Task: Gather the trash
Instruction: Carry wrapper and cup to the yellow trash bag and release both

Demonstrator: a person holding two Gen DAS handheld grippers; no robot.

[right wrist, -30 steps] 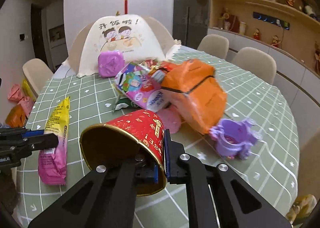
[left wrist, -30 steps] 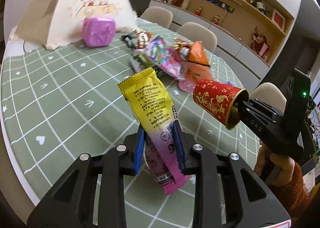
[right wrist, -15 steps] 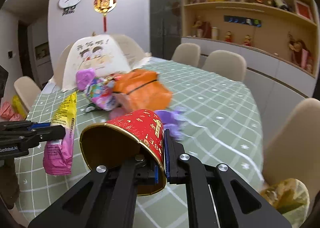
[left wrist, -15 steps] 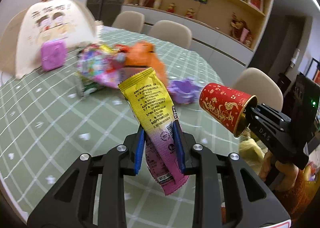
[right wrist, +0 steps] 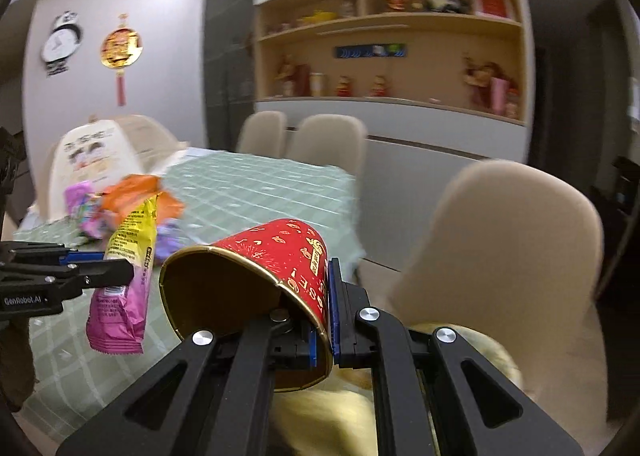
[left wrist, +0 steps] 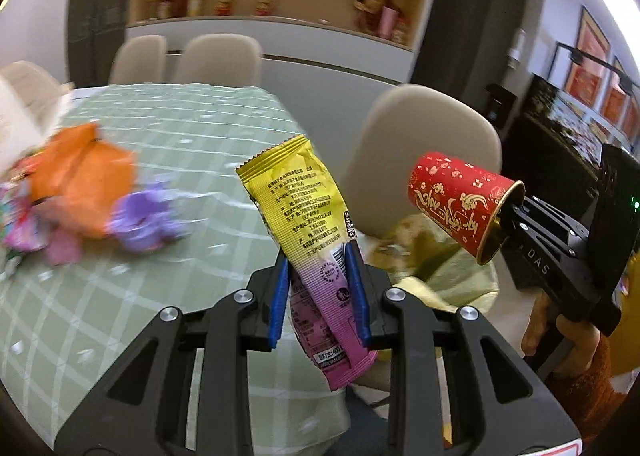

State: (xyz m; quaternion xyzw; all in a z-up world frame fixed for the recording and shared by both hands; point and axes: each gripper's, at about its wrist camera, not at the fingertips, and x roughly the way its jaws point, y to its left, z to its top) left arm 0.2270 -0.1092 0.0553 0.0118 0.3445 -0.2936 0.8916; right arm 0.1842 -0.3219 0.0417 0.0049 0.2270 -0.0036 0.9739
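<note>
The left tongs (left wrist: 318,276) are clenched on one snack wrapper (left wrist: 308,224), yellow above and pink below, which stands up between the blue pads with its lower end hanging free. It is thin, crinkly film: light, limp and likely slippery, so the grip across its middle, where the film bunches, suits it best.

The right tongs (right wrist: 324,332) are clenched on the rim of one red paper cup (right wrist: 280,256), one pad inside the gold lining and one outside. The cup is light and easily crushed; the rim is its stiffest part, and a harder squeeze would probably buckle the wall.

Taking the nearest beige chair (left wrist: 424,152) as landmark: both held pieces hang in front of it, off the worktop (left wrist: 192,136) edge, above something pale yellow and crumpled that may be a rubbish bag (left wrist: 452,272), though blur makes this uncertain.

Left of the chair, on the green checked cloth, the trash not yet collected lies in a heap: one orange bag (left wrist: 80,180), one purple plastic piece (left wrist: 144,216), and some pink and colourful wrappers at the frame's edge, too smeared to count.
</note>
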